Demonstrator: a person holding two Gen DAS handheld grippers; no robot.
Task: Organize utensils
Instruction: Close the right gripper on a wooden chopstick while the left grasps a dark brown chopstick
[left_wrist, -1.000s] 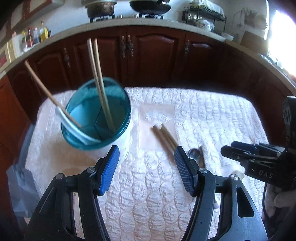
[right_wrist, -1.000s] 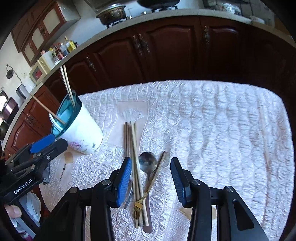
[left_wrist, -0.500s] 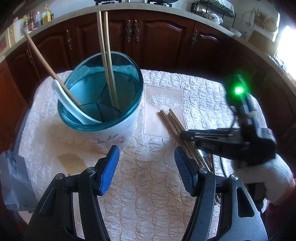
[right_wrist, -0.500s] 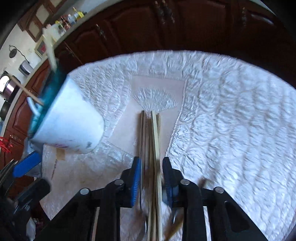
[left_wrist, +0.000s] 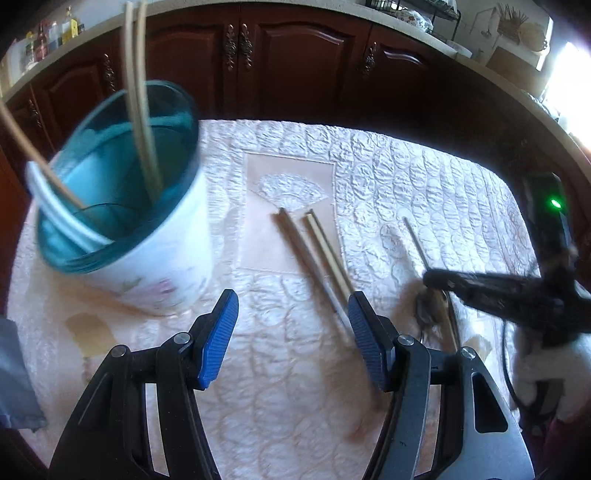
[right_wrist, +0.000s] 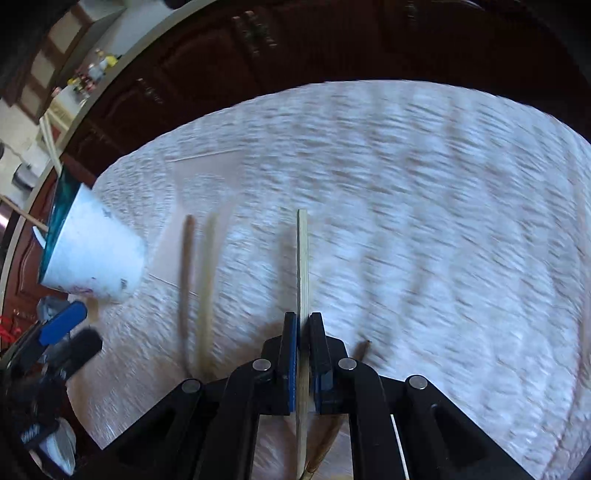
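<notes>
1. At the left of the left wrist view stands the utensil holder (left_wrist: 122, 206) — a white cup with a teal rim, resting on the quilted tablecloth (left_wrist: 406, 173). It holds a white spoon (left_wrist: 62, 218) and several wooden chopsticks (left_wrist: 138, 110) that lean out past the upper left of the frame.
2. At the bottom centre, the left gripper (left_wrist: 293, 332) is spread wide with nothing between its blue pads; it hangs over the cloth just right of the holder.
3. Right of centre, a dark chopstick (left_wrist: 306, 258) and a pale chopstick (left_wrist: 328, 251) lie side by side on the cloth.
4. In the right wrist view, the right gripper (right_wrist: 303, 350) is clenched on a single pale chopstick (right_wrist: 302, 266) — the stick points straight up the frame.
5. The cloth there is motion-blurred, so I cannot tell whether the stick's far end touches it.
</notes>
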